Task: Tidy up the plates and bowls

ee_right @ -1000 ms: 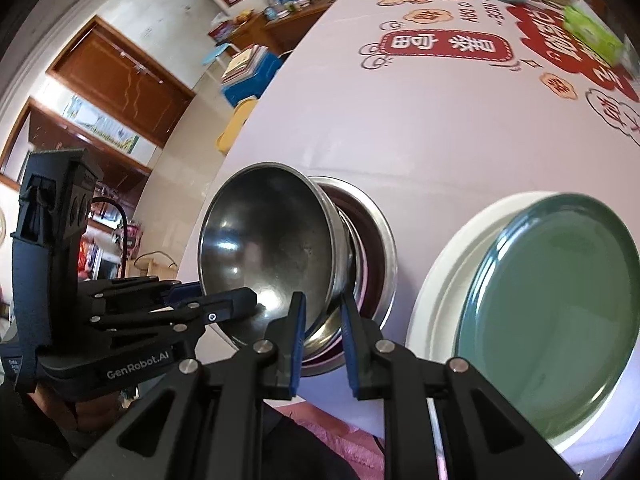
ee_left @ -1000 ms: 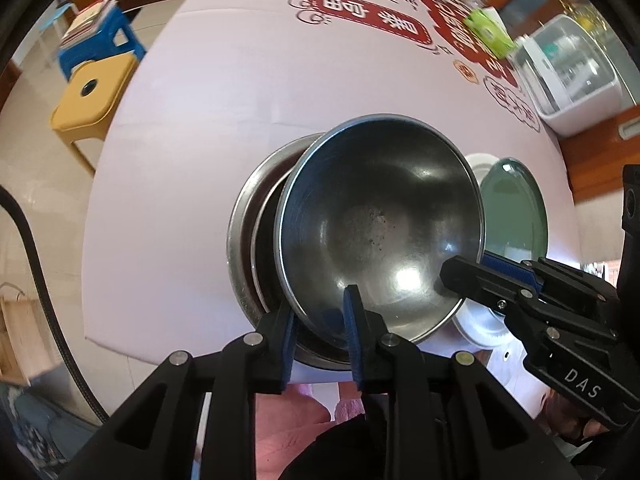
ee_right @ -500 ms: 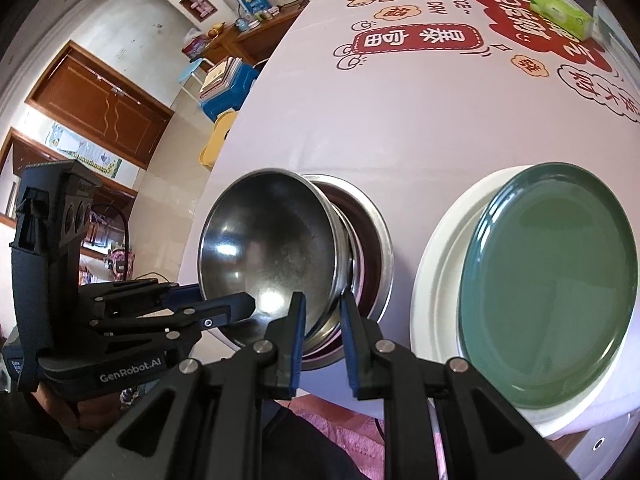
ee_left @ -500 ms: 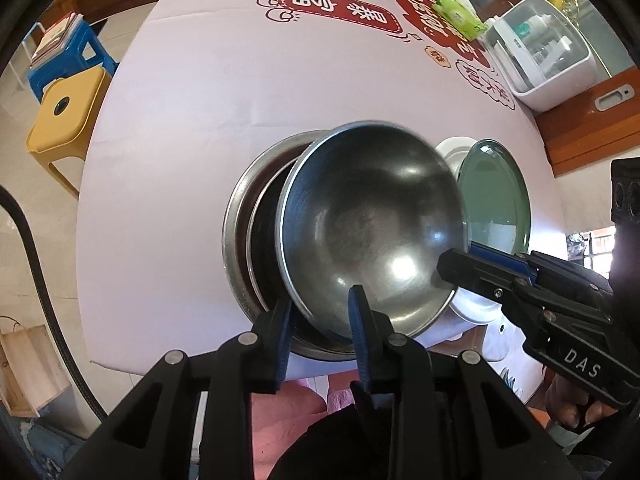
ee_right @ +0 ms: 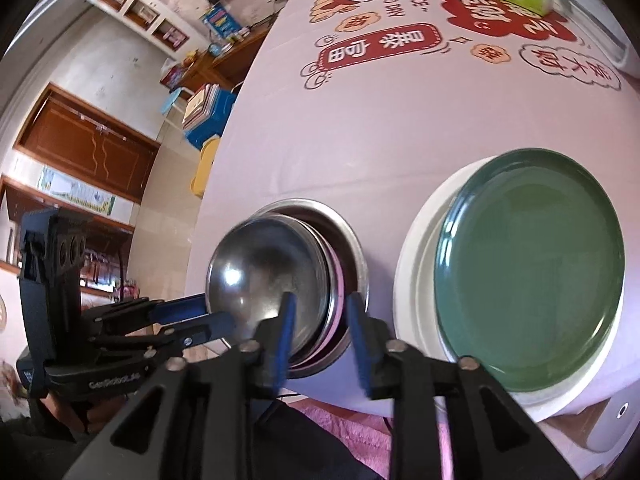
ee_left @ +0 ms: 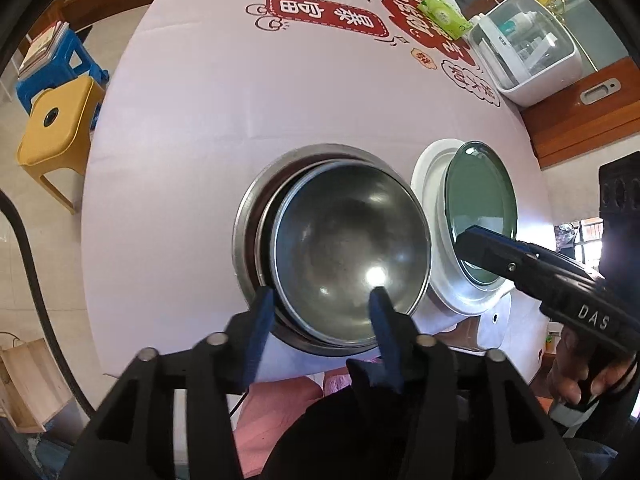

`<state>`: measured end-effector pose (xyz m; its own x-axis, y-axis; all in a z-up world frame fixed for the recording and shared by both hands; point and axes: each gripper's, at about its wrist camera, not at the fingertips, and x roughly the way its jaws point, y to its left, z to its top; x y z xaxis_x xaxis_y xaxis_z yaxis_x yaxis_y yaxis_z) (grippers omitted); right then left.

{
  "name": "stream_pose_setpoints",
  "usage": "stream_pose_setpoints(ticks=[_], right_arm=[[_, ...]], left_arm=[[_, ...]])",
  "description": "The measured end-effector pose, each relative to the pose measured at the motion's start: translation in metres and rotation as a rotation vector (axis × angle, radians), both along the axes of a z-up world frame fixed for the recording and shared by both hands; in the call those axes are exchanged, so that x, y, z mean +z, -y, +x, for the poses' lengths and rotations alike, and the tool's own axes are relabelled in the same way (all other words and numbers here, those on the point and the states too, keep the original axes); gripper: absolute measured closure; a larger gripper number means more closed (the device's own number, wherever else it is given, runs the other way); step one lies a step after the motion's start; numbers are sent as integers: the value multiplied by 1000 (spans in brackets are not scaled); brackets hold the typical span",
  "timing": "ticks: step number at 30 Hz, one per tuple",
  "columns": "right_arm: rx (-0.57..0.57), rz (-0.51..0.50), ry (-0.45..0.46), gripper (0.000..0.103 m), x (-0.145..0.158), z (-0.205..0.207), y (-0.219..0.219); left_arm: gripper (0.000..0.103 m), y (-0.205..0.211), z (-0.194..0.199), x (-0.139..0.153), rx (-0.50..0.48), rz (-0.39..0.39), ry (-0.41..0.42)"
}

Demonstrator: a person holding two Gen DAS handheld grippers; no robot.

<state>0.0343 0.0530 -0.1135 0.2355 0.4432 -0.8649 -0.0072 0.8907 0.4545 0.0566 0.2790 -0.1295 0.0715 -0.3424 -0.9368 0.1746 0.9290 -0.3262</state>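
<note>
A: In the left wrist view, where does the shiny round steel bowl (ee_left: 348,256) sit?

B: At frame centre, nested in a stack inside a wider steel basin (ee_left: 250,216), tilted a little toward the right. The left claw (ee_left: 322,320) fills the lower middle of the frame with its blue pads spread apart, one on either side of the bowl's near rim, gripping nothing.

A: And to the right?

B: A dark green round plate (ee_left: 480,200) lies on a white round plate (ee_left: 430,188), just beside the basin. The right claw (ee_left: 466,240) comes in from the lower right, its tip over the plates; its opening can't be judged from here. All of this rests on the pale pink worktop (ee_left: 192,128).

A: The right wrist view?

B: The right claw (ee_right: 320,324) sits at lower centre, pads apart, straddling the stack's near edge without clamping it. The steel bowl (ee_right: 264,264) is just left of centre, a pink-rimmed bowl (ee_right: 338,280) showing beneath it inside the basin (ee_right: 352,240). The green plate (ee_right: 532,272) on the white plate (ee_right: 416,256) fills the right half. The left claw (ee_right: 224,316) enters from the lower left, its blue tips at the bowl's left rim.
</note>
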Motion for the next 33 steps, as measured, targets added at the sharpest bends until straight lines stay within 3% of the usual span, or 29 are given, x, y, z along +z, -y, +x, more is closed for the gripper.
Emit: stream_pose_setpoints(ticks=[13,17,33], right_arm=[[-173,134,-114,68,-26,-5,23],[-209,192,-159,58,-37,-8,25],[-268,377,-284,57,-73,-10,26]], left_arm=[[48,-34,13,-5,26,-24,12],[44,-33,16,-13,9,-20,18],[44,-24,32,-64,18,-14,-93]])
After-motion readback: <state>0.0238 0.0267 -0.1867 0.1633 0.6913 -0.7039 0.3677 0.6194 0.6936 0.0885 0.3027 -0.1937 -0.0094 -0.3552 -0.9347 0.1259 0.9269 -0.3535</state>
